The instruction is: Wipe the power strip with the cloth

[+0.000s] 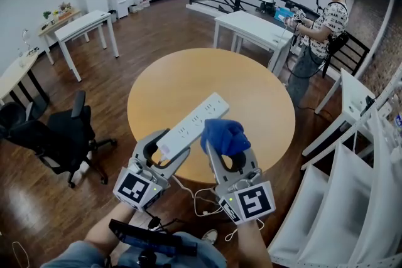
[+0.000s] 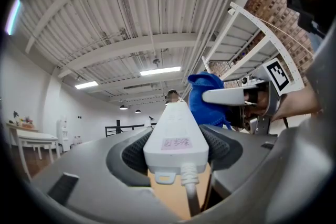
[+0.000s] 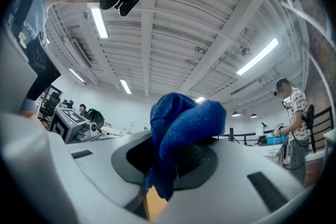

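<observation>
Blue cloth is sitting bunched in the right gripper, whose jaws are clenching it. It is just beside the white power strip, which the left gripper is grasping by its cord end and holding out over the round wooden table. Wiping looks to be just starting or between strokes, and whether the cloth is actually touching the strip's near right edge is unclear. The next move is calling for pressing the wad onto the socket face and drawing it along the length, while the left grip is bracing against the push.
</observation>
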`<state>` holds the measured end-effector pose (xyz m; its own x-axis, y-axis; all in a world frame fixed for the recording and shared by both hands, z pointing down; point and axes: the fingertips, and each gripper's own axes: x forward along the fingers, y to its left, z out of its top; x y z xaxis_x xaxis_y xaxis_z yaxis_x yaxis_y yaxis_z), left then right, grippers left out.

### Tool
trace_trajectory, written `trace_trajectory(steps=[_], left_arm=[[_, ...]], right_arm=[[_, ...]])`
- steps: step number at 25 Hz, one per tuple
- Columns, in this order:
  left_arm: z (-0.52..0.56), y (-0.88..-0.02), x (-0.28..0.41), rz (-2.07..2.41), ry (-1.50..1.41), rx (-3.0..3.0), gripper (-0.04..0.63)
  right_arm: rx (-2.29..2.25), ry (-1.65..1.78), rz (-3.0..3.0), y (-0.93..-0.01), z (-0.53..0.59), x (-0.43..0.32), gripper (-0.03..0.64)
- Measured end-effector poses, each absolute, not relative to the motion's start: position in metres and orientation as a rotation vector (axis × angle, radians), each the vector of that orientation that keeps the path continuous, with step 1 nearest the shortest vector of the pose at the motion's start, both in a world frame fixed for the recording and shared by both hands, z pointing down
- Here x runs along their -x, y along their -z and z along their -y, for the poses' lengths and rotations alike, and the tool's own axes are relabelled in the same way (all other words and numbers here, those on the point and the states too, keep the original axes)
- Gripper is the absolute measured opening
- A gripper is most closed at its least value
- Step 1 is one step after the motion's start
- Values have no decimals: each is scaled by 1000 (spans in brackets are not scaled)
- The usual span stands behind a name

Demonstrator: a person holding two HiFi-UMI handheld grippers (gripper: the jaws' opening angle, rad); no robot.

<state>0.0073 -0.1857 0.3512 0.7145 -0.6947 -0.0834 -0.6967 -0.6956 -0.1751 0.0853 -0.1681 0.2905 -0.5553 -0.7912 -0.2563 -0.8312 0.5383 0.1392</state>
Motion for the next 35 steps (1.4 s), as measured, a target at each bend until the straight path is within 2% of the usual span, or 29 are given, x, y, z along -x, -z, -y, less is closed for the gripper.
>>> trace_trajectory(steps=[22, 35], left_arm=[[170, -350, -16, -1071, -7, 2722, 288], [164, -354, -26, -1017, 39, 2699, 288]], right_arm=[[1564, -368, -2481, -265, 195, -163, 75], [1566, -353, -2482, -251, 216, -167, 75]])
